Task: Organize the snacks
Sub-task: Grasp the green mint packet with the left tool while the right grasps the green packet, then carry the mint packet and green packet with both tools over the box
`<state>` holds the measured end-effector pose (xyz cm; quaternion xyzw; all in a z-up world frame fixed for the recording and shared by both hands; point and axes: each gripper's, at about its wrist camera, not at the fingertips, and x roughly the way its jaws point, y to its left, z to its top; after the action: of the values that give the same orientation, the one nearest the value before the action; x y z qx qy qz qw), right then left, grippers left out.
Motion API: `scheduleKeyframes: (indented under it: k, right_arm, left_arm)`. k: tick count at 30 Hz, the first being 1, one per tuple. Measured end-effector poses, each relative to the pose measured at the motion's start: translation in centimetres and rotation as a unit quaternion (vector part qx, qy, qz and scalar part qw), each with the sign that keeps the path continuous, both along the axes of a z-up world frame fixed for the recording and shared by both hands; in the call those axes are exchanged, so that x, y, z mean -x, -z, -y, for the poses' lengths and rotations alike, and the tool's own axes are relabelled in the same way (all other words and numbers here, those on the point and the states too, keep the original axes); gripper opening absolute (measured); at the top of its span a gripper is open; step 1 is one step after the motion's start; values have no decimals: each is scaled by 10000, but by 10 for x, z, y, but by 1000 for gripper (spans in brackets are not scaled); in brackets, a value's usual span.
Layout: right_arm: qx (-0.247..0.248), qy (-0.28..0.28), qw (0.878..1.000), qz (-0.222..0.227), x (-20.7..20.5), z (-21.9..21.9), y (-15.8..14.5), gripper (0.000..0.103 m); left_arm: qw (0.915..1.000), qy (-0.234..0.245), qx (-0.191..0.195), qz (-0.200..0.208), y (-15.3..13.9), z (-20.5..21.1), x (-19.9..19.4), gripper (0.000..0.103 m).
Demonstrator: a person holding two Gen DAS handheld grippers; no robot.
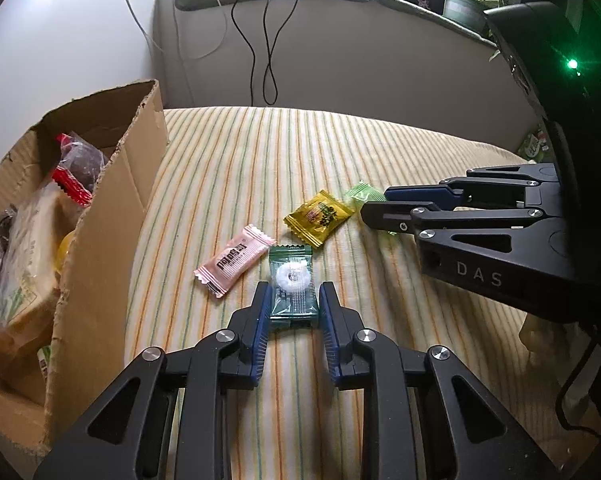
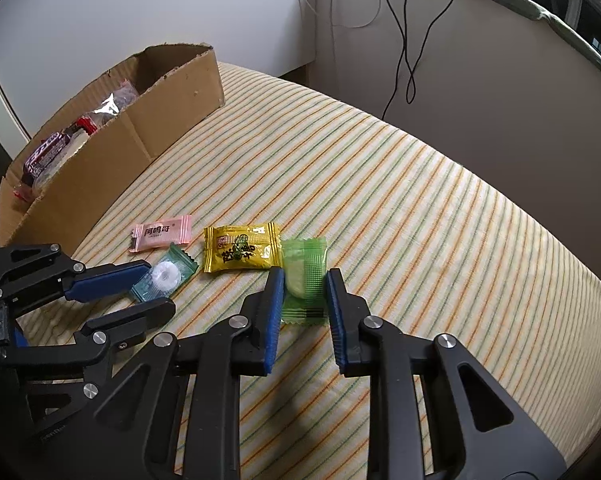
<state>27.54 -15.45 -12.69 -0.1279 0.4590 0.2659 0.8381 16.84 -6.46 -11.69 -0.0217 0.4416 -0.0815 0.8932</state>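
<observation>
Striped cloth (image 2: 420,184) covers the work surface and fills most of both views; soft and slightly domed, so anything pressed into it will sink a little

Cardboard box (image 1: 100,216) sits at the left edge of the left wrist view, upper left in the right wrist view; already part full of packets, near wall tall and ragged. Judged the drop target, so each candy has to clear that wall before release

Four small packets lie in a loose row mid-frame. Left gripper (image 1: 292,300) is narrowed around the dark green ring-candy packet (image 1: 291,286), pads (image 1: 260,312) at or just off its long edges; real pinch or not cannot be told. Right gripper (image 2: 300,296) stands the same way around the light green packet (image 2: 304,280), wrapper between the pads, contact looks close but is unconfirmed

Yellow packet (image 2: 242,249) touches or overlaps the light green one's left edge. Pink packet (image 2: 160,233) lies just beside the ring candy

To do this step well, judged:
- finish the squeeze on wrapper plus candy body, not on the crimped seal alone
- lift straight up first, so the neighbours do not drag along
- right side is the riskier one, yellow packet is tight against that finger
- left hand is nearer the box, so it goes first and keeps the two tools from crossing
</observation>
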Motion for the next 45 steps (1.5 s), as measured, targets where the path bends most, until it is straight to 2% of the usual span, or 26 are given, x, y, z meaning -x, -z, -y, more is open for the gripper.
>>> scheduleKeyframes:
  k: [10,20,27,45]
  right_arm:
    - [-133,185,9996,195,16,17,-26,22]
    - [-245,139,9984,500,39,13,-60,22]
    - [-332,7,9972,672,44,-12,-79,22]
    - [-556,-431,9948,738,47,-95,-91,22]
  left_arm:
    - [9994,80,156,302,-24,-1,22,22]
    - [9971,-71,296,696,-54,-25,47,22]
    - [9954,-271,296,874,-65,-50,57,22]
    - [9907,-817,103,1086,-78,-107,64,22]
